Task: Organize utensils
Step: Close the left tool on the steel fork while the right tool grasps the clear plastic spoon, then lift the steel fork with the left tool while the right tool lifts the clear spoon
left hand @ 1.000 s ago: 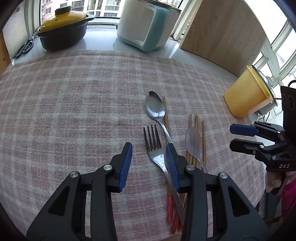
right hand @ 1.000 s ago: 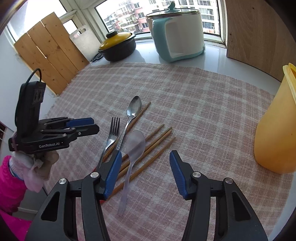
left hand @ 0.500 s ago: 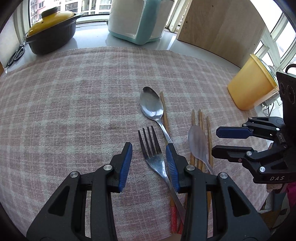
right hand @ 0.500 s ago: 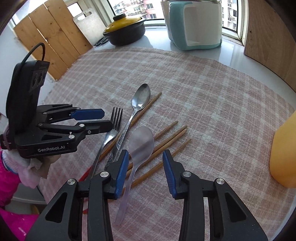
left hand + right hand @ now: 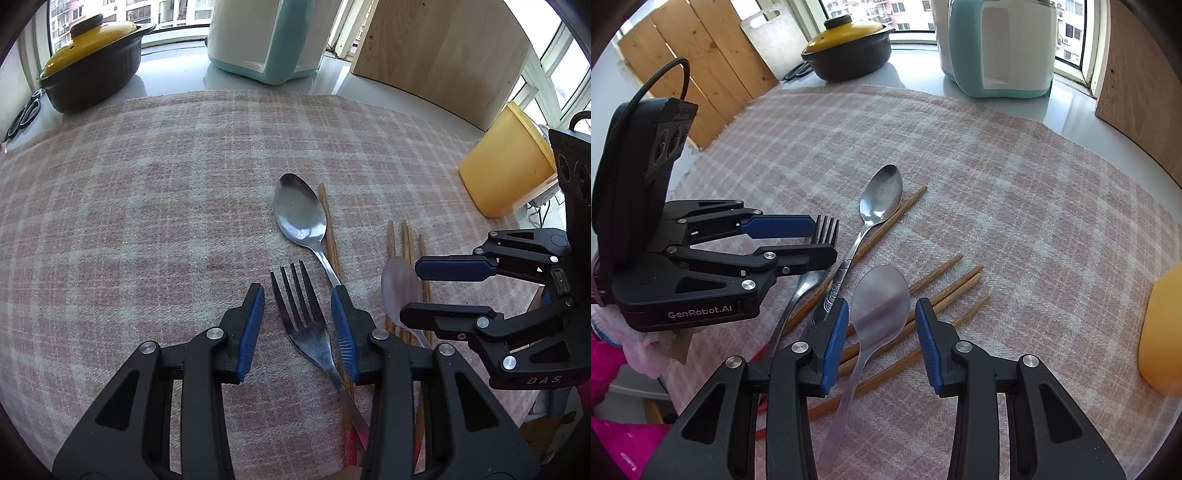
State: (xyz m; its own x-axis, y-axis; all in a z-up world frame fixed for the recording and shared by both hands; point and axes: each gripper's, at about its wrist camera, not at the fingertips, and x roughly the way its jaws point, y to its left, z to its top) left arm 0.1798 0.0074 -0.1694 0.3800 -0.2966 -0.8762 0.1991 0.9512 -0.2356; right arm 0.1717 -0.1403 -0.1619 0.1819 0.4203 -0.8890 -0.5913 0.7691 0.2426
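Steel tines of the fork (image 5: pixel 301 314) lie between the parted blue pads of our left claw (image 5: pixel 297 323), which holds nothing; the fork's neck runs back under the right-hand finger. Just right of it, our right claw (image 5: pixel 881 326) is likewise open and empty, its pads on either side of the translucent plastic spoon (image 5: pixel 875 306), whether touching we cannot tell. That spoon lies across the wooden chopsticks (image 5: pixel 945 291). Ahead of both claws the metal spoon (image 5: pixel 301 214) rests bowl-up on the pink checked cloth (image 5: pixel 147 206) beside a single chopstick. Farther off on the tabletop stand a yellow container (image 5: pixel 506 173), a teal-and-white cooker (image 5: pixel 997 48) and a yellow-lidded black pot (image 5: pixel 92 62).
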